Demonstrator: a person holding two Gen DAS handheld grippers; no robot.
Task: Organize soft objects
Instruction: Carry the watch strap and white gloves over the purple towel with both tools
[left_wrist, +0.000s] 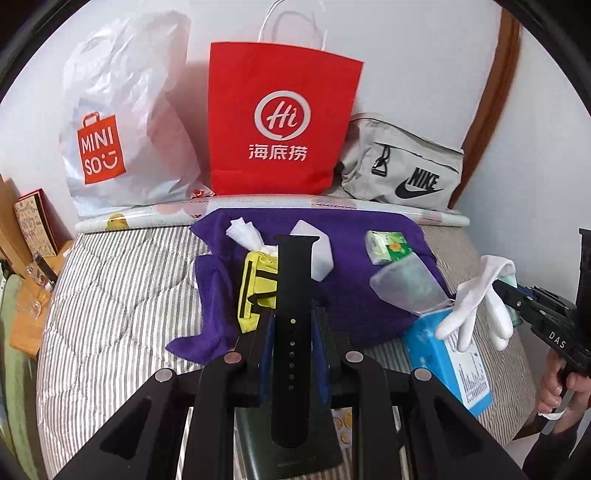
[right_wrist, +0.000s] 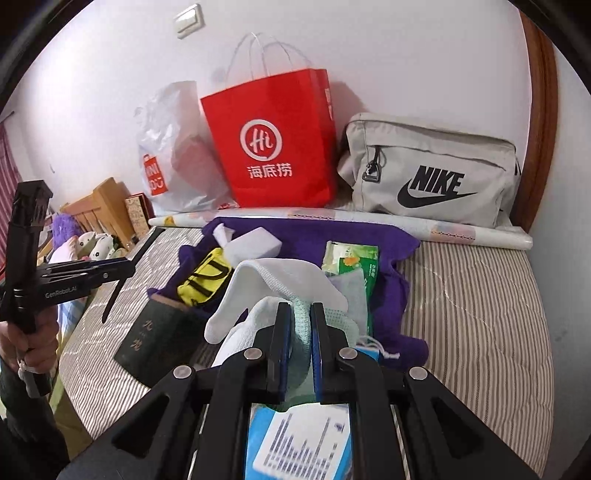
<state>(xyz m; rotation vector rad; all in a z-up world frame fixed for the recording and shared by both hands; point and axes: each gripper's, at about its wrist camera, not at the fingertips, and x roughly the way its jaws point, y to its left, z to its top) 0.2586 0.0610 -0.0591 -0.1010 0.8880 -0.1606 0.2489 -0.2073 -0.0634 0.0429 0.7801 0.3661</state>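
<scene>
Left gripper (left_wrist: 293, 317) is clamped on a black watch strap (left_wrist: 291, 295) above the purple cloth (left_wrist: 354, 295); my right gripper (right_wrist: 301, 314) pinches white socks (right_wrist: 284, 284) over the blue box (right_wrist: 301, 443) on the striped bed (right_wrist: 472, 314).

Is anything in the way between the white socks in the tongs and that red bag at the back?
Nothing tall blocks the way. The right tongs hold the white socks up in the air. Between them and the red bag lie only low things: a purple cloth, a green tissue pack and a patterned roll lying along the bag's foot.
</scene>
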